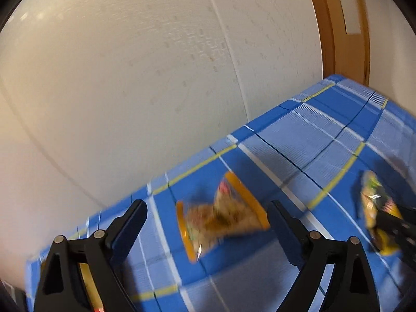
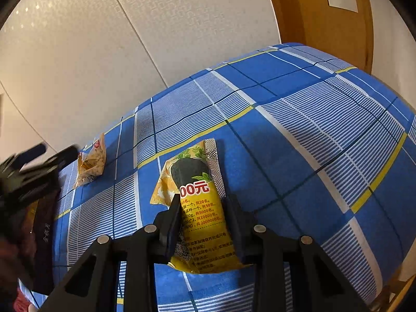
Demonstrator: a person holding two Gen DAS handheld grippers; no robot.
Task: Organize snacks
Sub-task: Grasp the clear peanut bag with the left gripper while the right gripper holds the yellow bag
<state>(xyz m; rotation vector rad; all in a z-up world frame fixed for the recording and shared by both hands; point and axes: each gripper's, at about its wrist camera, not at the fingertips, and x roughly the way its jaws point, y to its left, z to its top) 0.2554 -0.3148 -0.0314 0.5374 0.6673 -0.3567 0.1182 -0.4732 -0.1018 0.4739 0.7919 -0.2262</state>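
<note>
A small clear snack packet with orange edges (image 1: 221, 215) lies on the blue checked cloth (image 1: 325, 130), just ahead of my left gripper (image 1: 208, 213), which is open and empty. The same packet shows in the right wrist view (image 2: 92, 161). My right gripper (image 2: 205, 202) is shut on a long yellow snack bag with red print (image 2: 200, 208), held just over the cloth (image 2: 312, 130). That bag and the right gripper appear at the right edge of the left wrist view (image 1: 374, 208). The left gripper shows blurred at the left of the right wrist view (image 2: 39, 161).
A cream wall (image 1: 130, 78) runs close behind the table's far edge. A wooden door frame (image 1: 340, 26) stands at the back right. A dark packet (image 2: 44, 228) and something red sit at the table's left edge under the left gripper.
</note>
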